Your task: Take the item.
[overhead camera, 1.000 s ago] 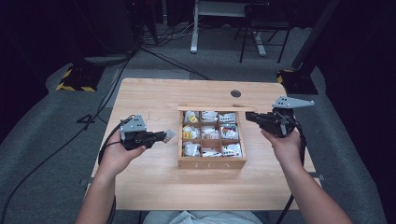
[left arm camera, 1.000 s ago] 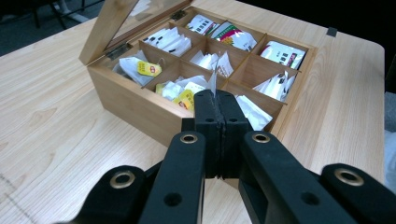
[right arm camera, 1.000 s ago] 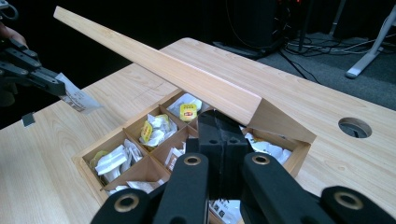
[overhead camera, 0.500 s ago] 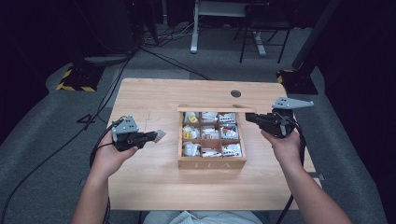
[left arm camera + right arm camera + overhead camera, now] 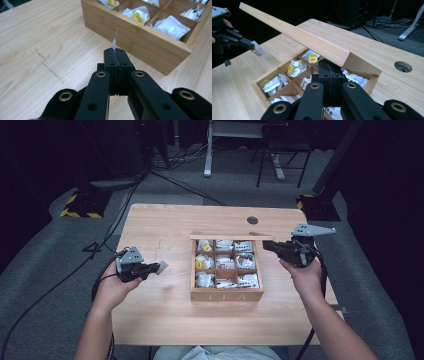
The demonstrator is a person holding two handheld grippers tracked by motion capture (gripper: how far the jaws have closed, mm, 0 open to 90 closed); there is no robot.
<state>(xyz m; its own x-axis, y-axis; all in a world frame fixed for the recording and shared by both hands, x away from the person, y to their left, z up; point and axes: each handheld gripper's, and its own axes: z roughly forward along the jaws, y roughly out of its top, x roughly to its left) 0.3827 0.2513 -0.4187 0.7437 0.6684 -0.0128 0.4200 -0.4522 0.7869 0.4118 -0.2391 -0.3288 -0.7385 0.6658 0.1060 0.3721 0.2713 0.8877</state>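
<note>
Left gripper (image 5: 161, 267) clamped on small flat white tea sachet (image 5: 114, 41), edge-on, held over bare bench (image 5: 150, 315) left of open wooden compartment tea box (image 5: 226, 294); right gripper (image 5: 266, 245) pinches its raised lid (image 5: 294, 35).

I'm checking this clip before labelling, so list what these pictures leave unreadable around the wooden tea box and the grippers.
- Thin white packet held by the left gripper: seen edge-on in the left gripper view, too small in the high view; print unreadable.
- Right gripper jaw tips: whether they pinch the raised wooden lid is hidden by the jaws themselves.
- Wooden tea box, sachet labels: too small.
</note>
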